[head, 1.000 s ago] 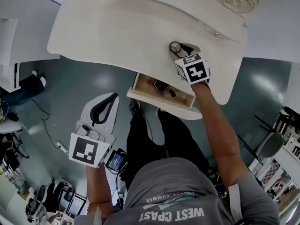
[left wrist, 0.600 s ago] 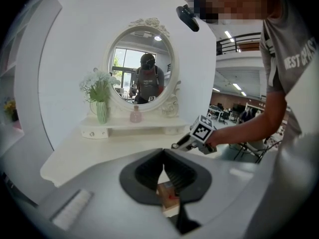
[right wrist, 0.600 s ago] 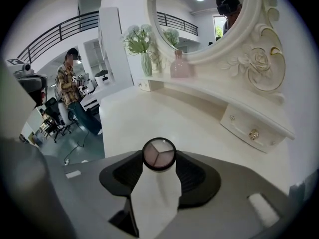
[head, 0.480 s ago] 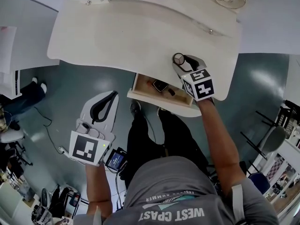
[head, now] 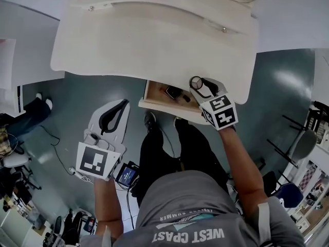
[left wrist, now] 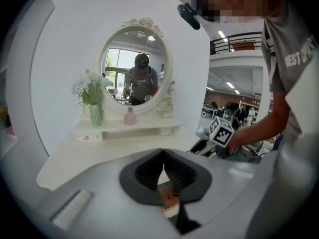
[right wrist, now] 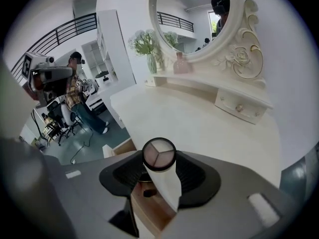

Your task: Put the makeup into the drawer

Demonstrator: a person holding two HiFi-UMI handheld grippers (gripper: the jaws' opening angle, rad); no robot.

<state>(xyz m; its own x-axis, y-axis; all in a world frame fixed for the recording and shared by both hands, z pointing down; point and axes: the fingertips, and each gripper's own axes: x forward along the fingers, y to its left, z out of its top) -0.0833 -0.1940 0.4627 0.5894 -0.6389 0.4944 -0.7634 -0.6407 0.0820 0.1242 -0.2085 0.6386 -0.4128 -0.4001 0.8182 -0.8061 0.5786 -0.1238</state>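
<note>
My right gripper [head: 200, 84] is shut on a round makeup compact [head: 196, 82] with three shades under its clear lid [right wrist: 159, 154]. It hangs at the near edge of the white vanity table [head: 144, 40], just above the right part of the open wooden drawer [head: 154, 92]. Dark makeup items [head: 176, 92] lie in the drawer. In the right gripper view the drawer's wood [right wrist: 149, 208] shows under the compact. My left gripper [head: 122, 107] hangs low over the floor, left of the drawer, with its tips [left wrist: 163, 156] touching and nothing held.
At the back of the table an oval mirror [left wrist: 133, 66] stands on a raised shelf [left wrist: 127, 129] with small drawers, a vase of flowers [left wrist: 93, 106] and a pink bottle [left wrist: 130, 116]. The person's legs [head: 169, 148] are under the drawer. Bags and cables [head: 126, 176] lie on the floor.
My right gripper has carried the compact from the tabletop toward me, from over the table's edge to above the open drawer. The left gripper has stayed where it was.
</note>
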